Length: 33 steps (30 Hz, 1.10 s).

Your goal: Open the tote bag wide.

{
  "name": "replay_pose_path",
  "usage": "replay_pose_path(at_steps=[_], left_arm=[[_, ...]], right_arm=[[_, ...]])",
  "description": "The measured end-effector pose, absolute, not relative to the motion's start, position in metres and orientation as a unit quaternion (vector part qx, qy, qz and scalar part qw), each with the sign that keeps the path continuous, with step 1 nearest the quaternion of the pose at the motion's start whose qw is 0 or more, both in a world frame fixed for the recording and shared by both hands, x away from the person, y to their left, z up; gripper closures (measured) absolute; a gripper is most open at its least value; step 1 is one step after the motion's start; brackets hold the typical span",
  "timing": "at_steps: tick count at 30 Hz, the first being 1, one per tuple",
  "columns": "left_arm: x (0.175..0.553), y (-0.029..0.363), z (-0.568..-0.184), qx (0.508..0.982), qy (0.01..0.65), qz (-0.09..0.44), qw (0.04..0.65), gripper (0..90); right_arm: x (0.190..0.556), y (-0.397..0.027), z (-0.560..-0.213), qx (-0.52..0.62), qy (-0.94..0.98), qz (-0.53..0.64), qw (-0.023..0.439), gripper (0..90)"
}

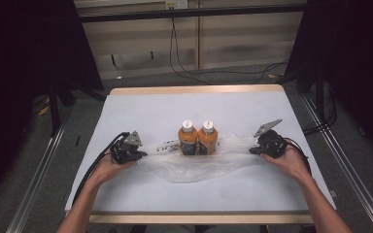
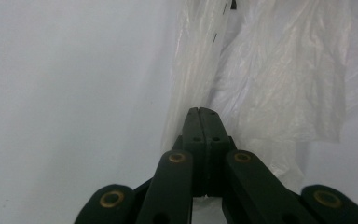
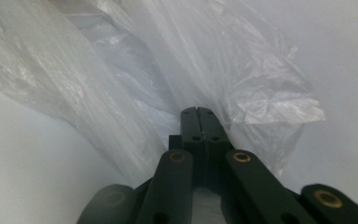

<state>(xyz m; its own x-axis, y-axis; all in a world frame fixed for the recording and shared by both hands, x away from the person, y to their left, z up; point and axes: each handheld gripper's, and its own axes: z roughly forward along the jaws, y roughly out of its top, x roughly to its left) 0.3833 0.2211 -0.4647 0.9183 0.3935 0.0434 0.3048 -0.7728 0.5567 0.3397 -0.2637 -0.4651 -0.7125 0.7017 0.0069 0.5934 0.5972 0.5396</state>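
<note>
- Table point(image 1: 141, 104): white top, wood edge at the far and near sides.
- Two orange bottles point(image 1: 197, 138) with white caps stand upright, side by side and touching, near table centre.
- Clear plastic bag point(image 1: 199, 167) lies spread flat across the table around the bottles' bases, stretched left to right between both grippers.
- Left gripper point(image 1: 143, 154): held in the person's left hand point(image 1: 109, 167), at the bag's left end. Left gripper view: jaws pressed together, thin film point(image 2: 279, 84) pinched at the tips.
- Right gripper point(image 1: 252, 151): held in the right hand point(image 1: 291, 162), at the bag's right end. Right gripper view: jaws together, clamped on crumpled bag film point(image 3: 242, 79).
- Both grippers sit low over the table, well apart, bottles between them.
</note>
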Motion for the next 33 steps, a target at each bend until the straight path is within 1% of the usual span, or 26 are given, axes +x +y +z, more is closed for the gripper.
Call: replay_pose_path(at_steps=[1,3,4,6,8,9,11,15,17,18,20,22,24,25,26,28,30,31,33], left_arm=[[0.383,0.22,-0.465,0.934,0.196,0.072,0.291,90.0],[0.382,0.218,-0.464,0.937,0.183,0.071,0.288,90.0],[0.38,0.216,-0.465,0.931,0.193,0.068,0.302,90.0],[0.379,0.214,-0.463,0.929,0.189,0.066,0.312,90.0],[0.378,0.215,-0.46,0.925,0.188,0.067,0.325,90.0],[0.378,0.216,-0.457,0.922,0.191,0.067,0.331,90.0],[0.376,0.218,-0.454,0.91,0.197,0.063,0.359,90.0],[0.374,0.222,-0.446,0.896,0.207,0.065,0.388,87.2],[0.373,0.223,-0.441,0.888,0.209,0.069,0.404,83.1],[0.372,0.223,-0.439,0.885,0.208,0.071,0.411,83.1],[0.37,0.222,-0.434,0.881,0.205,0.078,0.419,79.4],[0.367,0.22,-0.431,0.876,0.205,0.077,0.43,78.2],[0.365,0.216,-0.428,0.869,0.208,0.08,0.441,71.7],[0.363,0.214,-0.426,0.868,0.204,0.08,0.446,71.2],[0.362,0.21,-0.424,0.868,0.202,0.082,0.447,68.7],[0.359,0.204,-0.42,0.867,0.2,0.082,0.449,58.5],[0.356,0.197,-0.417,0.865,0.19,0.076,0.458,58.4],[0.353,0.193,-0.415,0.864,0.185,0.074,0.463,58.3],[0.35,0.186,-0.413,0.86,0.179,0.067,0.473,58.8]], right_arm=[[0.341,-0.264,-0.466,0.363,0.886,0.269,0.102,90.0],[0.341,-0.265,-0.466,0.367,0.88,0.286,0.094,90.0],[0.341,-0.263,-0.465,0.362,0.88,0.291,0.095,90.0],[0.339,-0.259,-0.463,0.359,0.88,0.295,0.094,90.0],[0.337,-0.257,-0.461,0.355,0.88,0.296,0.106,90.0],[0.336,-0.257,-0.46,0.355,0.878,0.303,0.104,90.0],[0.333,-0.257,-0.459,0.35,0.877,0.308,0.119,90.0],[0.331,-0.26,-0.452,0.35,0.865,0.339,0.118,90.0],[0.33,-0.26,-0.449,0.346,0.861,0.354,0.118,90.0],[0.329,-0.259,-0.447,0.346,0.859,0.358,0.118,90.0],[0.328,-0.258,-0.443,0.341,0.855,0.373,0.113,86.1],[0.327,-0.257,-0.438,0.337,0.851,0.386,0.113,85.2],[0.326,-0.254,-0.434,0.337,0.845,0.401,0.11,79.0],[0.326,-0.252,-0.433,0.337,0.843,0.404,0.11,79.2],[0.326,-0.251,-0.431,0.332,0.843,0.409,0.109,78.4],[0.324,-0.246,-0.427,0.327,0.841,0.418,0.108,71.1],[0.323,-0.24,-0.423,0.318,0.841,0.424,0.107,69.5],[0.323,-0.238,-0.421,0.315,0.841,0.426,0.109,66.5],[0.324,-0.234,-0.417,0.313,0.839,0.433,0.107,65.6]])
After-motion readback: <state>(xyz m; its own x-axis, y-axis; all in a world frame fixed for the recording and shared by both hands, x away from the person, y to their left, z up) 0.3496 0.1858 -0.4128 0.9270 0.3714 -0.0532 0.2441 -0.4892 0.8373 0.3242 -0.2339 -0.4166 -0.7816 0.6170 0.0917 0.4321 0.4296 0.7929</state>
